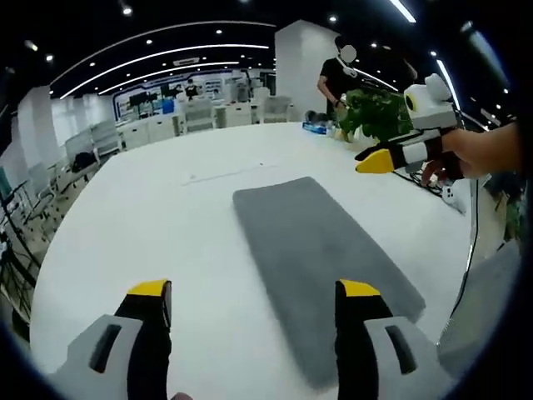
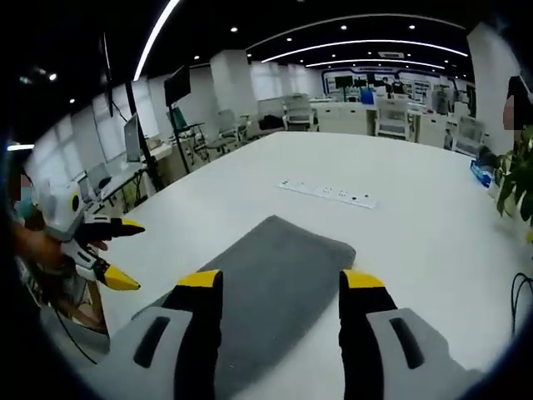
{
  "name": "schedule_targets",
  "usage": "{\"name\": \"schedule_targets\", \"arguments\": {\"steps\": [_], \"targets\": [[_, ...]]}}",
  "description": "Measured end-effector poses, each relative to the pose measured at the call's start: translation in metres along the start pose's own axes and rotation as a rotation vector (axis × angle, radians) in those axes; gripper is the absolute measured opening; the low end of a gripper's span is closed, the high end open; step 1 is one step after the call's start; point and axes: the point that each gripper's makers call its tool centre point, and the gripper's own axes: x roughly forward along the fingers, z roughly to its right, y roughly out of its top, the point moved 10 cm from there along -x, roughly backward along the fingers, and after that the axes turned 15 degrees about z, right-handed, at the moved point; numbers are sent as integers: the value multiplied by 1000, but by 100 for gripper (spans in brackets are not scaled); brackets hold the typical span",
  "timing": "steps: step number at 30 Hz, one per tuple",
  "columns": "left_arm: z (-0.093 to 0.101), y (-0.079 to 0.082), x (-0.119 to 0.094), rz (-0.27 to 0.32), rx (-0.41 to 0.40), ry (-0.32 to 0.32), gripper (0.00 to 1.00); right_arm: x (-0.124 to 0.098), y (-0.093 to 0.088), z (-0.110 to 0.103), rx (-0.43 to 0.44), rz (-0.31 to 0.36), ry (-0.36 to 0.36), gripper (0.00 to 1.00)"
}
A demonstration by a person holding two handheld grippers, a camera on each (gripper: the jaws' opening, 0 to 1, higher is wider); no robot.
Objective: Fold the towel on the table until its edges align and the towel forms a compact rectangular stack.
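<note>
**Lying flat between two raised grippers: grey towel on the white table**

Spread ahead of the left gripper [image 1: 254, 300] is a grey towel [image 1: 321, 262], seen lying flat on the white table [image 1: 150, 217] as a long rectangle. Its near end is reached by the right-hand jaw of this gripper in the picture, while the left-hand jaw stands over bare tabletop. The jaws are held wide apart, with nothing between them.

Beyond the towel's far side, the right gripper [image 1: 372, 162] is seen in the left gripper view, held in a hand [image 1: 466, 154] above the table; whether its yellow tips are parted cannot be told from there.

In the right gripper view, the right gripper [image 2: 281, 283] is likewise held with jaws well apart, and the towel [image 2: 258, 287] is framed between and just ahead of them. The left gripper [image 2: 117, 250] is seen off to the side, its two yellow tips spread. A white power strip [image 2: 326, 193] is seen on the table [image 2: 416, 217] beyond the towel's far edge.
</note>
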Motion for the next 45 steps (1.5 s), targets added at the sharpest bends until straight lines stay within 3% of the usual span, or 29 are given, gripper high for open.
{"name": "schedule_targets", "arguments": {"steps": [4, 10, 16, 24, 30, 37, 45], "targets": [[-3, -1, 3, -3, 11, -4, 97, -2, -10, -4, -2, -23, 0, 61], [-5, -1, 7, -13, 3, -35, 95, -6, -21, -7, -26, -50, 1, 60], [-2, -2, 18, -33, -24, -89, 79, -11, -32, -13, -84, -79, 3, 48], [4, -5, 26, -87, 1, -183, 43, -15, -44, -19, -114, -105, 7, 37], [9, -15, 35, -128, -10, -226, 34, -15, -56, -28, -153, -140, 10, 20], [13, -23, 45, -189, -20, -265, 25, -12, -74, -37, -163, -210, 38, 23], [17, -37, 48, -255, -17, -294, 23, -3, -95, -49, -218, -315, 80, 27]]}}
